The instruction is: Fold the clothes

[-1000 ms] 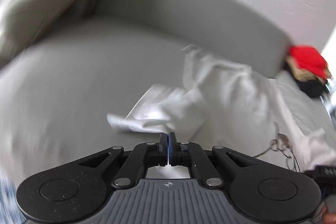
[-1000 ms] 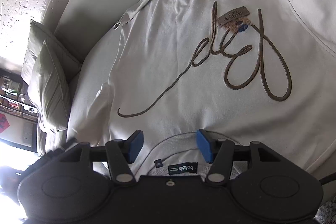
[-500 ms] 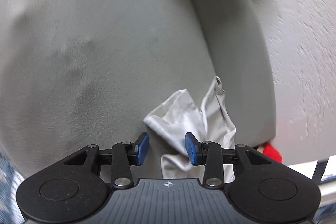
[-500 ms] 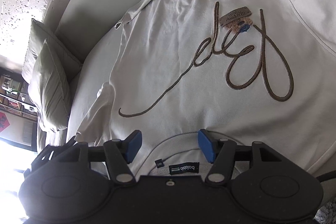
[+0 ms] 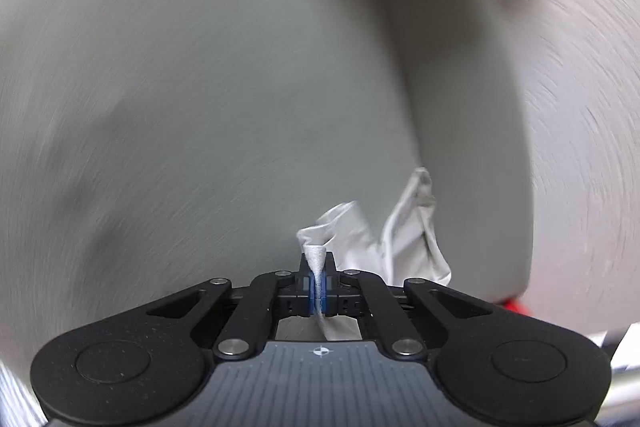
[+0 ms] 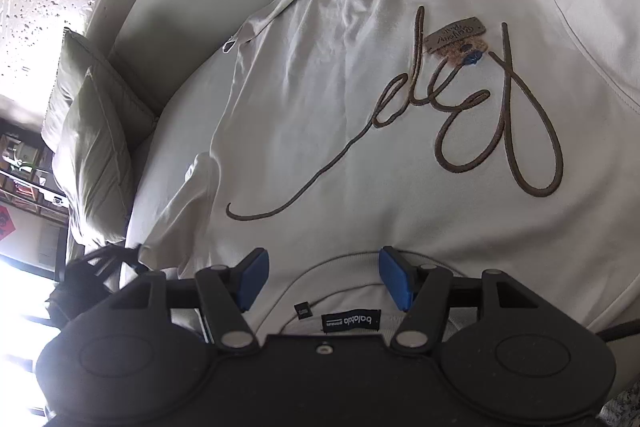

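A grey upholstered sofa [image 6: 192,3] carries a cream cotton sweatshirt with brown looping script embroidery [image 6: 360,99] spread flat front-up across its seat, filling the right wrist view from 9 o'clock round to 3 o'clock, with two pale green cushions [image 6: 92,131] at 9 o'clock against the backrest. The right claw [image 6: 324,277] hovers with its blue pads spread wide over the neckline, where a small black neck label [image 6: 347,321] sits at 6 o'clock. In the blurred left wrist view the left claw [image 5: 319,285] is pinched tight on a crumpled fold of the sweatshirt's sleeve, the loose cloth trailing toward 2 o'clock over the sofa seat
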{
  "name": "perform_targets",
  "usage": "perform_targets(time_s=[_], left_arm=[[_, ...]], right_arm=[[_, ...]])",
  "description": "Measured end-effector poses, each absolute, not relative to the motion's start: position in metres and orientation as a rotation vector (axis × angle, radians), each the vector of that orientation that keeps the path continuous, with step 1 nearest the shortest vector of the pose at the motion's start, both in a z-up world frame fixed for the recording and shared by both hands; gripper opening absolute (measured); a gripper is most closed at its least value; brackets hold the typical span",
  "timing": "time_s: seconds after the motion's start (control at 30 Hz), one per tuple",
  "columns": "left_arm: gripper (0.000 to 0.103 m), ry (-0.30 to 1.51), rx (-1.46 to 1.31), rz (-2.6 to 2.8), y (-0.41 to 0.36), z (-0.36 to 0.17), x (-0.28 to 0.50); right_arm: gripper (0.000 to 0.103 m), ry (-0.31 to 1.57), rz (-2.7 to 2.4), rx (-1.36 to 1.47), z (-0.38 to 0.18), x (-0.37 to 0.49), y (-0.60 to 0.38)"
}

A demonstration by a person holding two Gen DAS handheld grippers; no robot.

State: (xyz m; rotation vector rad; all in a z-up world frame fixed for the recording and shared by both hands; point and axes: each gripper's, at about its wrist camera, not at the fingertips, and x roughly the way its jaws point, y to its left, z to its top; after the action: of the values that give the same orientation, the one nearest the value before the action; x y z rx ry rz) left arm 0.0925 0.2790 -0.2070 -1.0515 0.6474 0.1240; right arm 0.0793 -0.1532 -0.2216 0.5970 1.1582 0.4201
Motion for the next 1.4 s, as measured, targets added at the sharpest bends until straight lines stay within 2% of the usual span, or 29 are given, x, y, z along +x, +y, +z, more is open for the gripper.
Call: perform_targets(time_s=[0.07, 0.17, 0.27, 0.33, 0.37, 0.47, 0.5, 0.57, 0.8, 0.87, 0.9, 1.03, 1.17, 1.4], left_arm=[[0.000, 0.579, -0.800, 0.155, 0.267, -0.180, 0.090], [0.001, 0.605, -0.496, 0.205, 0.250, -0.169, 0.097], [0.002, 0.701, -0.389, 0.257, 0.253, -0.189, 0.112], [0.005, 0.764, -0.405, 0.283, 0.258, -0.206, 0.123], [0.011, 0.769, -0.421, 0.293, 0.262, -0.210, 0.125], [0.017, 0.787, -0.462, 0.315, 0.267, -0.199, 0.121], [0.028, 0.797, -0.464, 0.325, 0.268, -0.194, 0.117], [0.040, 0.794, -0.477, 0.333, 0.264, -0.187, 0.100], [0.039, 0.847, -0.676, 0.158, 0.255, -0.188, 0.061], [0.039, 0.853, -0.735, 0.130, 0.255, -0.193, 0.056], [0.039, 0.848, -0.753, 0.138, 0.256, -0.194, 0.054], [0.039, 0.816, -0.770, 0.202, 0.260, -0.193, 0.054], [0.044, 0.801, -0.727, 0.235, 0.263, -0.189, 0.060], [0.047, 0.789, -0.713, 0.241, 0.268, -0.196, 0.073]], right_arm=[[0.060, 1.160, 0.421, 0.597, -0.222, 0.080, -0.153], [0.060, 1.160, 0.422, 0.591, -0.222, 0.080, -0.153], [0.060, 1.157, 0.424, 0.590, -0.221, 0.079, -0.153], [0.060, 1.157, 0.428, 0.591, -0.220, 0.078, -0.154], [0.060, 1.156, 0.431, 0.591, -0.219, 0.078, -0.155], [0.060, 1.156, 0.437, 0.592, -0.218, 0.077, -0.157], [0.061, 1.155, 0.439, 0.592, -0.217, 0.077, -0.157], [0.062, 1.155, 0.443, 0.593, -0.216, 0.076, -0.158], [0.060, 1.131, 0.472, 0.546, -0.202, 0.065, -0.166], [0.045, 1.118, 0.530, 0.475, -0.196, 0.059, -0.160], [0.044, 1.109, 0.565, 0.435, -0.193, 0.056, -0.156], [0.044, 1.056, 0.738, 0.279, -0.180, 0.043, -0.123], [0.046, 1.009, 0.865, 0.080, -0.175, 0.032, -0.082], [0.047, 0.967, 0.915, -0.238, -0.189, 0.017, -0.041]])
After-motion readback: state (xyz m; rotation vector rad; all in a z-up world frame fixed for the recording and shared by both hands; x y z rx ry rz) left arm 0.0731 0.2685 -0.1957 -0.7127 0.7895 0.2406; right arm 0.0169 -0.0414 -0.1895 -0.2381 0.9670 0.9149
